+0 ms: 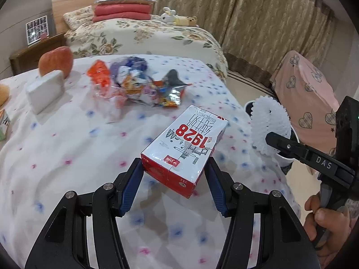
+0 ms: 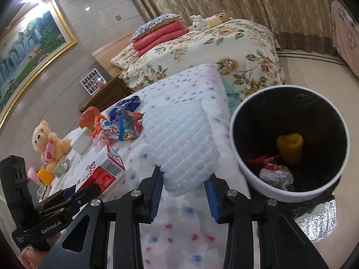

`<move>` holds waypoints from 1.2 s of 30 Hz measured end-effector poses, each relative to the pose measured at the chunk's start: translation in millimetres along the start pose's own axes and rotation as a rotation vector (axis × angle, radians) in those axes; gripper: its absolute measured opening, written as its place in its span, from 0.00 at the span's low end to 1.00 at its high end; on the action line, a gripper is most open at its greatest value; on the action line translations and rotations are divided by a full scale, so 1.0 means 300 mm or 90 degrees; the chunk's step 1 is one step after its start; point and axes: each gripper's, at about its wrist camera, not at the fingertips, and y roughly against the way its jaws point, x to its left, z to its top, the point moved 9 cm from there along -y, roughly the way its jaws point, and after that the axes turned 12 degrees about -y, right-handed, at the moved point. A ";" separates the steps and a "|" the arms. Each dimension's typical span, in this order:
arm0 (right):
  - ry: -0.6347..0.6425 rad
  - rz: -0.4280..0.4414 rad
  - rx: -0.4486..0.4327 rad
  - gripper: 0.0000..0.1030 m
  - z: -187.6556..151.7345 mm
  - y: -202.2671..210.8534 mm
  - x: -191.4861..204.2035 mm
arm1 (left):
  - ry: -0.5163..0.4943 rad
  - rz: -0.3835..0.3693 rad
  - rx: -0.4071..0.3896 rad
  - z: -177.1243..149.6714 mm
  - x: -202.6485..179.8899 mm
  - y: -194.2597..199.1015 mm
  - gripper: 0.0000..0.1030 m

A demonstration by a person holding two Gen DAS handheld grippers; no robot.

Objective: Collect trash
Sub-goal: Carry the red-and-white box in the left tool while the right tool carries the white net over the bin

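My left gripper (image 1: 174, 170) is shut on a red and white milk carton (image 1: 186, 145), held just above the flowered cloth; the carton also shows in the right wrist view (image 2: 103, 168). My right gripper (image 2: 185, 179) is shut on a white foam fruit net (image 2: 181, 141), held near the table's right edge; the net also shows in the left wrist view (image 1: 268, 127). A white trash bin (image 2: 289, 143) with a black liner stands just right of the table, with a yellow net and wrappers inside. Crumpled snack wrappers (image 1: 136, 83) lie further back on the table.
An apple (image 1: 57, 61) and a white block (image 1: 44, 92) sit at the table's far left. A teddy bear (image 2: 48, 141) and small boxes lie at the left. A flowered bed (image 1: 145, 35) stands behind, curtains beyond, and a pink covered object (image 1: 307, 94) at right.
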 end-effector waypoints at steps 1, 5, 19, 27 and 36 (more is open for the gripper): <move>-0.002 -0.002 -0.002 0.35 0.002 0.006 -0.012 | -0.005 -0.004 0.000 0.007 -0.016 -0.005 0.55; -0.013 -0.010 -0.009 0.35 0.010 0.026 -0.053 | -0.019 -0.013 -0.001 0.026 -0.062 -0.020 0.55; -0.055 -0.043 -0.035 0.35 0.070 0.088 -0.218 | -0.062 -0.044 0.004 0.079 -0.219 -0.080 0.55; -0.072 -0.061 -0.040 0.35 0.101 0.097 -0.289 | -0.086 -0.060 0.003 0.125 -0.304 -0.112 0.55; -0.083 -0.078 -0.039 0.35 0.127 0.096 -0.360 | -0.107 -0.074 0.006 0.164 -0.385 -0.154 0.55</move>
